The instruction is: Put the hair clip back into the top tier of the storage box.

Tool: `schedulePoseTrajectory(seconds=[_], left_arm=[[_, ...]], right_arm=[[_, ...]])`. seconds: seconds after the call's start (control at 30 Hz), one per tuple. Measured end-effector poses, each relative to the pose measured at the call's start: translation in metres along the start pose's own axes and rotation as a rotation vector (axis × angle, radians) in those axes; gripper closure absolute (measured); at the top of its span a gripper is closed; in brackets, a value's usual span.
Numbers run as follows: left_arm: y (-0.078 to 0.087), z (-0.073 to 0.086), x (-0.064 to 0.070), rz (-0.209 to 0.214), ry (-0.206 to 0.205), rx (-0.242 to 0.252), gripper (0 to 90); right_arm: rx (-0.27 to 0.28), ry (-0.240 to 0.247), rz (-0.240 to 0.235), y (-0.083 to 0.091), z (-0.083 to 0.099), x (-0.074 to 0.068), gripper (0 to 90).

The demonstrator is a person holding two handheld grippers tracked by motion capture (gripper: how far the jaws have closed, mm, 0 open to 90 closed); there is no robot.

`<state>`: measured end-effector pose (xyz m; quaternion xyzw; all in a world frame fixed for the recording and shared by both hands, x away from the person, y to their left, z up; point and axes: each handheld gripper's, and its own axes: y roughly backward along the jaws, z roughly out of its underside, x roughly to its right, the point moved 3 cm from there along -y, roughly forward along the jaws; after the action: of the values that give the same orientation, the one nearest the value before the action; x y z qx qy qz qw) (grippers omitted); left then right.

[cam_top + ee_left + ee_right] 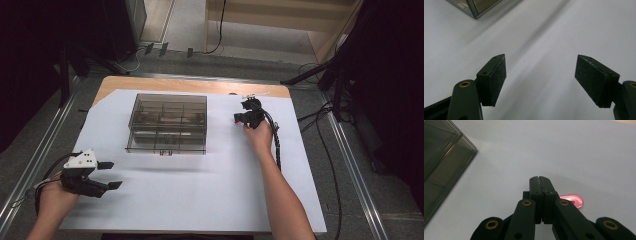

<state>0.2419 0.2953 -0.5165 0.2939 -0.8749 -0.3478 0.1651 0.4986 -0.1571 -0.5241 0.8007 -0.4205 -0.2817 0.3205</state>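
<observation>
While the smoky grey compartment box point(167, 123) sat closed on the white sheet point(200, 200) that covered most of the wooden table point(150, 83), both grippers worked on either side of it. From the high view, the left gripper point(111, 175) hovered well apart from the box, off its near left corner, held in the person's left hand point(52, 197), with its grey three-cornered plate point(81, 160) on top. Its jaws stood wide apart with nothing between them; in the left gripper view the two black pads point(496, 80) faced each other across bare white sheet, and one corner of the box point(474, 7) showed beyond them.

The right gripper point(239, 119) lay to the right of the box, near its far right corner but not touching it, gripped by the right hand point(260, 132), its cable point(276, 142) trailing back along the forearm. In the right gripper view its jaws point(540, 180) were pressed together, tip against tip, holding nothing that could be seen. A small pink flat object point(572, 200) lay on the sheet just beside and partly under the gripper's right-hand jaw; whether it touched the jaw could not be told. The box's wall point(446, 157) stood beyond the jaws, clearly apart from the pink object.
</observation>
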Motion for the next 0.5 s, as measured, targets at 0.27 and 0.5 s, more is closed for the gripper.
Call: schedulePoseTrajectory(seconds=[0.27,0.5], left_arm=[[0.0009,0.0006,0.0008,0.0,-0.002,0.001,26.6],[0.0003,-0.001,0.0007,0.004,-0.009,0.003,26.6]], right_arm=[[-0.031,0.008,0.009,-0.0025,0.0035,0.0004,89.5],[-0.047,0.013,0.006,-0.0018,0.0066,0.0005,89.4]])
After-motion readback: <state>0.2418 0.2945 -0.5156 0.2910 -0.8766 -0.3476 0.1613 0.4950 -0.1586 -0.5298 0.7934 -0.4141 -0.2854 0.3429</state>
